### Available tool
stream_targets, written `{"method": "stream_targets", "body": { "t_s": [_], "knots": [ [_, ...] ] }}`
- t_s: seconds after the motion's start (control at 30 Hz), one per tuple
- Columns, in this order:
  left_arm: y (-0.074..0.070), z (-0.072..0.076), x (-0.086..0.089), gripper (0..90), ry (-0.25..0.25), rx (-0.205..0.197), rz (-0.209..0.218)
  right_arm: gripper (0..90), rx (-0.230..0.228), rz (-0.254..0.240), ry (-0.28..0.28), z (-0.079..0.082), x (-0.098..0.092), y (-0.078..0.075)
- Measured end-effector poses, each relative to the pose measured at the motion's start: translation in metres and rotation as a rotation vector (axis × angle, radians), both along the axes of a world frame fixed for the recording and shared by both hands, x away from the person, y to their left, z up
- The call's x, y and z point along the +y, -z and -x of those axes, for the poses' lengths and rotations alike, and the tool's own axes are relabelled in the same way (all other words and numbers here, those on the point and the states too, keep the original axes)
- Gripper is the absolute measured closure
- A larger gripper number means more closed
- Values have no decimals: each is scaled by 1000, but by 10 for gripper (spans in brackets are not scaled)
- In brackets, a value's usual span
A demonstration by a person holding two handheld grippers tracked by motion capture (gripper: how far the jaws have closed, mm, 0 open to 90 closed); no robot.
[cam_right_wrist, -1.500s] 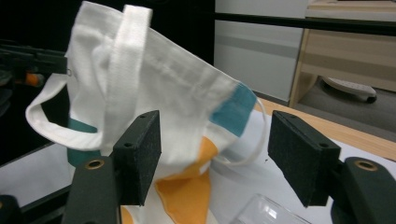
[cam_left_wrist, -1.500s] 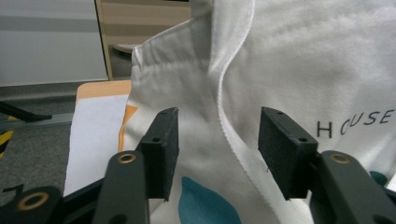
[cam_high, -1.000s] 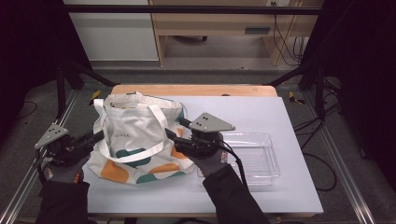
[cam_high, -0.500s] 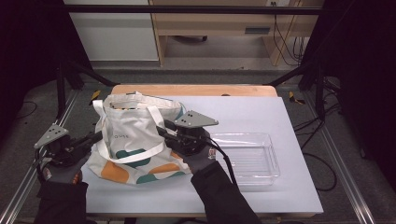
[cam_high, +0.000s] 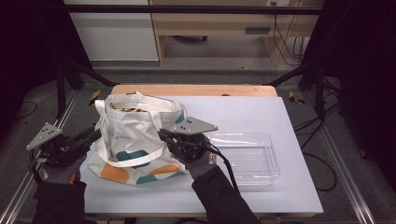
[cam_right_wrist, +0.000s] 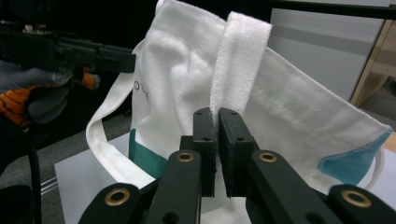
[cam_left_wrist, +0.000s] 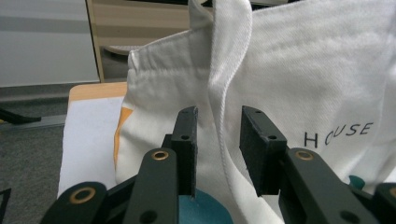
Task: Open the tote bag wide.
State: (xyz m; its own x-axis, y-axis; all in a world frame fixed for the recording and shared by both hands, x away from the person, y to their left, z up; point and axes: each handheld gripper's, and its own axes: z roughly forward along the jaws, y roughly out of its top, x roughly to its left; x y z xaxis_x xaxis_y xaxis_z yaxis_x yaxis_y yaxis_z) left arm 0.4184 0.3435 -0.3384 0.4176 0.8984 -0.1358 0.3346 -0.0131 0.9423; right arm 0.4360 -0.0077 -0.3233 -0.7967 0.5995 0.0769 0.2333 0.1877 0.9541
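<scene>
Standing upright at the left centre of the high view, the white tote bag [cam_high: 135,140] rests on the pale surface [cam_high: 261,112], its mouth open toward the top of the frame and teal and orange patches along its lower front. The right tongs [cam_high: 162,135] meet the bag's right edge just below the middle of the frame; in the right gripper view these tongs [cam_right_wrist: 217,122] have just been closing and are now pressed together on a white webbing strap [cam_right_wrist: 236,60] that rises between the pads to the top of the picture. The left tongs [cam_high: 93,135] sit at the bag's left side, low left in the high view. In the left gripper view the left tongs [cam_left_wrist: 218,128] have just been opening and stand spread, with the bag's other handle strap [cam_left_wrist: 223,93] hanging in the gap, not squeezed. A clear plastic tray [cam_high: 273,161] lies right of centre on the surface, just beside the right hand [cam_high: 198,156]
</scene>
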Motion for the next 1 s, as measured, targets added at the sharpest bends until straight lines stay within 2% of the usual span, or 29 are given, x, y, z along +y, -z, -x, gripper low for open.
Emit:
{"method": "stream_targets", "body": {
  "t_s": [0.2, 0.3, 0.37, 0.43, 0.5, 0.8, 1.0],
  "knots": [
    [-5, -4, 0, 667, -1, -21, -15, 860, 20, 1, -16, 3, 1, 11],
    [-5, -6, -1, 684, 3, -15, -23, 860, 27, 7, -24, 4, 2, 16],
    [-3, -7, -2, 725, 5, 3, -33, 860, 31, 10, -30, 4, 2, 19],
    [-1, -8, -3, 827, 9, 11, -43, 861, 36, 13, -36, 4, 3, 22],
    [0, -9, -4, 863, 16, 20, -51, 861, 39, 15, -36, 4, 3, 23],
    [-1, -2, -7, 874, 38, 17, -64, 860, 61, 32, -41, 6, 4, 32],
    [3, 10, -11, 875, 55, 18, -86, 849, 54, 16, -37, 6, 0, 30]
  ]
}}
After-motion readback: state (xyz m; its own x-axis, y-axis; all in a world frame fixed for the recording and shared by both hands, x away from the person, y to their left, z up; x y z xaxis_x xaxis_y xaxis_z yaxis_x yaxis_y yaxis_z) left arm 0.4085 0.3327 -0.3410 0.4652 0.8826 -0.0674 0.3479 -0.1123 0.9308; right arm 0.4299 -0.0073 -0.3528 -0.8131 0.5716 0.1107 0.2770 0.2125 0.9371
